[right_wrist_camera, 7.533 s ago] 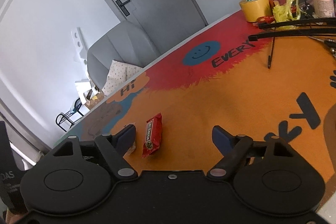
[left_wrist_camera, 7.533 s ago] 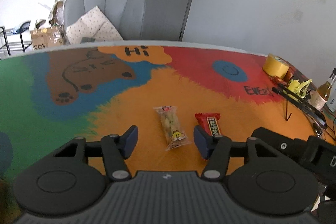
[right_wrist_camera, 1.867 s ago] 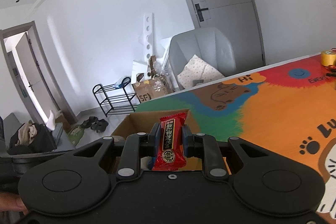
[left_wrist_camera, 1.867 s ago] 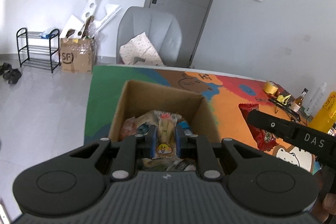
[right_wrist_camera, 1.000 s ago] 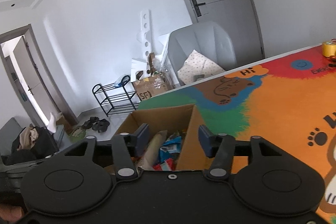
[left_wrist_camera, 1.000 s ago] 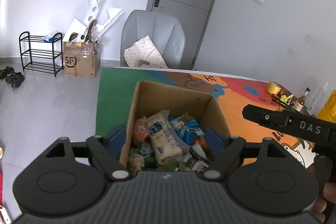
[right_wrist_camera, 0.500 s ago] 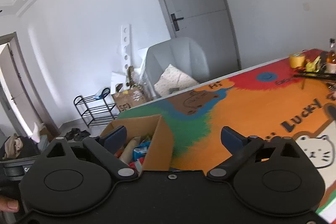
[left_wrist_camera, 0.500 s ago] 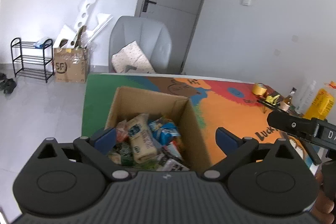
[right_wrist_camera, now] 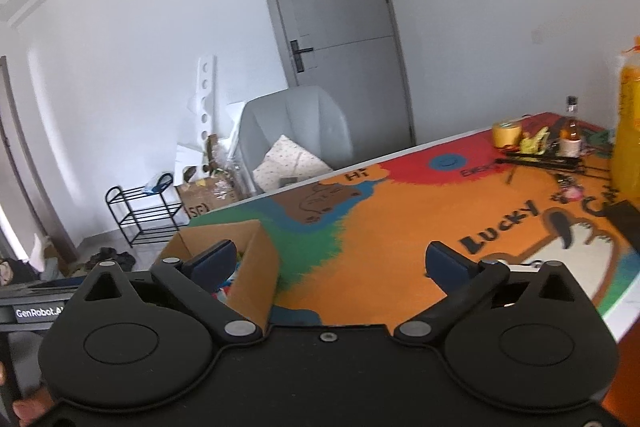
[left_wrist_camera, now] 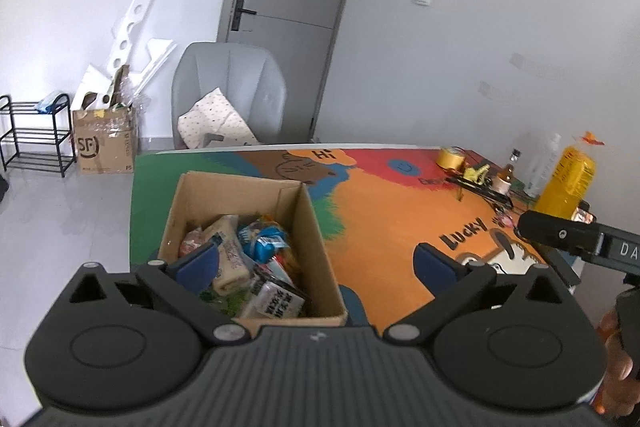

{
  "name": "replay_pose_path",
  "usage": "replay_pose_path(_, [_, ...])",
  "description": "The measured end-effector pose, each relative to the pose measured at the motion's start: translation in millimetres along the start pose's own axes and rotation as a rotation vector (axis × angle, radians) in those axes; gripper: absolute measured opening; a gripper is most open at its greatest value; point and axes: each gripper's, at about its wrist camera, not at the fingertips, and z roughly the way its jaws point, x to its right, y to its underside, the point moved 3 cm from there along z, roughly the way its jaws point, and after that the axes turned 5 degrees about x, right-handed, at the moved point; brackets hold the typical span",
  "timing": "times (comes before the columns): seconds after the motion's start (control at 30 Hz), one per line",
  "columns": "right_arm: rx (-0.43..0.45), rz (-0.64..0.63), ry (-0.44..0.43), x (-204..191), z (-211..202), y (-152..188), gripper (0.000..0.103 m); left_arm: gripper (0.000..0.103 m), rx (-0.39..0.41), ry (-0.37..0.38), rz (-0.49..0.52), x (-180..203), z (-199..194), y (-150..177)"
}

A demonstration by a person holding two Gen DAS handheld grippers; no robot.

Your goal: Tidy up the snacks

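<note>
We are holding the left gripper (left_wrist_camera: 316, 261) and right gripper (right_wrist_camera: 330, 261) spread wide, nothing between the pads, jaws just opened. Below, the open brown cardboard box (left_wrist_camera: 316, 239) is sitting on the colorful table mat (left_wrist_camera: 392, 211), crammed with mixed snack packets (left_wrist_camera: 256, 247).

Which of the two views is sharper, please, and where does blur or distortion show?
Left wrist view: sharper, snacks in the box readable, fisheye bending the door. Right wrist view: motion blur smearing the mat lettering and yellow bottle.
</note>
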Motion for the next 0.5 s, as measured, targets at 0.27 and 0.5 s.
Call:
replay_pose_path(0.27, [0.015,0.027,0.056,20.1,-32.4,2.8,0.103,0.103,-0.013,0.018,0.057,14.7,-23.7,-3.8])
replay_pose_path(0.5, [0.016,-0.062,0.112,22.5,-52.2,6.3,0.103,0.103,0.008,0.023,0.092,19.8,-44.8,-5.6])
